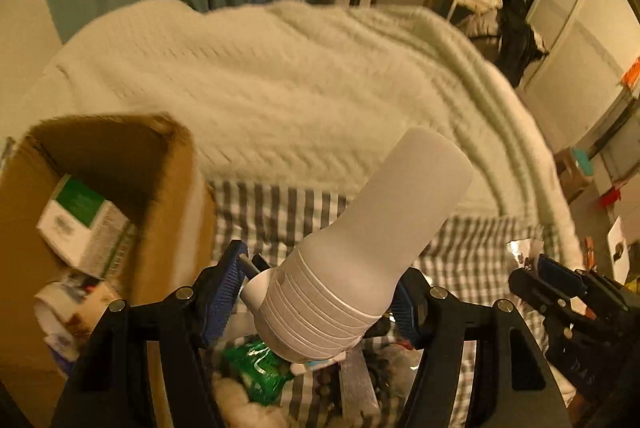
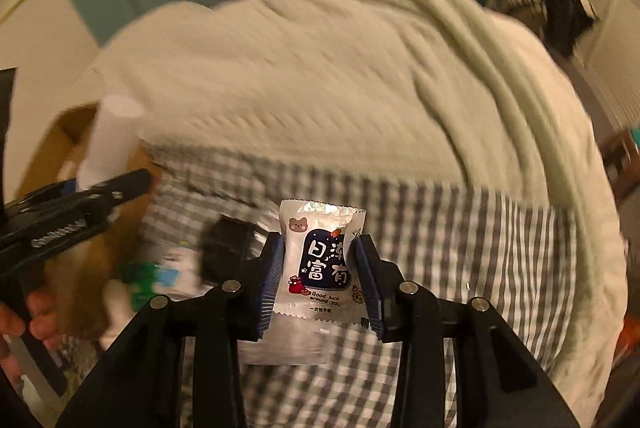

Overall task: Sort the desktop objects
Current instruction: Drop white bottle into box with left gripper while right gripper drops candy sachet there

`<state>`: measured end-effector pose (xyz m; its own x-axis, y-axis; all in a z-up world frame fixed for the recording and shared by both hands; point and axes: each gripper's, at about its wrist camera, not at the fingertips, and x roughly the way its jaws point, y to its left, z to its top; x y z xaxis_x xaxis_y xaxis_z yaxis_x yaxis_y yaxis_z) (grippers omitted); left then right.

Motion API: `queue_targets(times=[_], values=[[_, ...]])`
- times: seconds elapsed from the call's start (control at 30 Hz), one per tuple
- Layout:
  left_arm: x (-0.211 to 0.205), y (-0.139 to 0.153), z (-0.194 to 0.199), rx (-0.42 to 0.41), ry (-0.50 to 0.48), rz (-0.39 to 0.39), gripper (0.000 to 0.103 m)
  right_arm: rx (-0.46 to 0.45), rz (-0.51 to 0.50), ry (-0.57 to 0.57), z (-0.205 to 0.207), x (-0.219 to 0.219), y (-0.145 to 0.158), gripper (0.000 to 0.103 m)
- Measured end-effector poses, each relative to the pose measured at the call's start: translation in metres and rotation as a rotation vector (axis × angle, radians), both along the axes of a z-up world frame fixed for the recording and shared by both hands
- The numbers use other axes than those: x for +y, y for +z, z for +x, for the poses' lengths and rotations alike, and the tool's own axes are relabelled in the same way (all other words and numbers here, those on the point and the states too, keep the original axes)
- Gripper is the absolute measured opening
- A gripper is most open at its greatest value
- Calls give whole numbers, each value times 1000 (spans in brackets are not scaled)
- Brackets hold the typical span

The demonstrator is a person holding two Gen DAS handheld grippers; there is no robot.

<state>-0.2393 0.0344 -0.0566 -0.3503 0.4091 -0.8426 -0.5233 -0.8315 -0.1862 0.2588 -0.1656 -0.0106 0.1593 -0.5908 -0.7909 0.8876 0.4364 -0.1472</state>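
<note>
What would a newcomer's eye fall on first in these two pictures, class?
First, the big white bottle clamped in the left tool, jutting up over the checked cloth. Next, the small silver sachet with a bear and dark blue label, pinched in the right tool. Then the open cardboard box at left, holding small packages.

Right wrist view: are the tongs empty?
No, the right tongs are clamped on a small foil packet printed with a bear and "Good luck around you", both pads pressing its sides.
</note>
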Motion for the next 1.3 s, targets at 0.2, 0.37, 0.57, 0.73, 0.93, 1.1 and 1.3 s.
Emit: queue_targets(times=[0.2,0.37,0.57,0.73,0.93,1.1,1.3], values=[[-54,52,3,102,46,39,67,-85,-54,161,54,46,39,36],[-112,61,0,168,120,-5,68,-136,-23,312,101,90,37,36],[-193,30,1,166,264,-85,68,-158,36,447,154,133,12,36],[-226,3,-5,128,310,-99,68,-148,72,497,194,142,-16,36],[-227,0,-11,125,326,-84,80,-165,102,495,210,136,-35,48],[-227,5,-12,178,357,-105,101,-246,113,437,200,124,-27,78],[-217,15,1,134,310,-41,101,-175,29,368,167,118,-7,78]])
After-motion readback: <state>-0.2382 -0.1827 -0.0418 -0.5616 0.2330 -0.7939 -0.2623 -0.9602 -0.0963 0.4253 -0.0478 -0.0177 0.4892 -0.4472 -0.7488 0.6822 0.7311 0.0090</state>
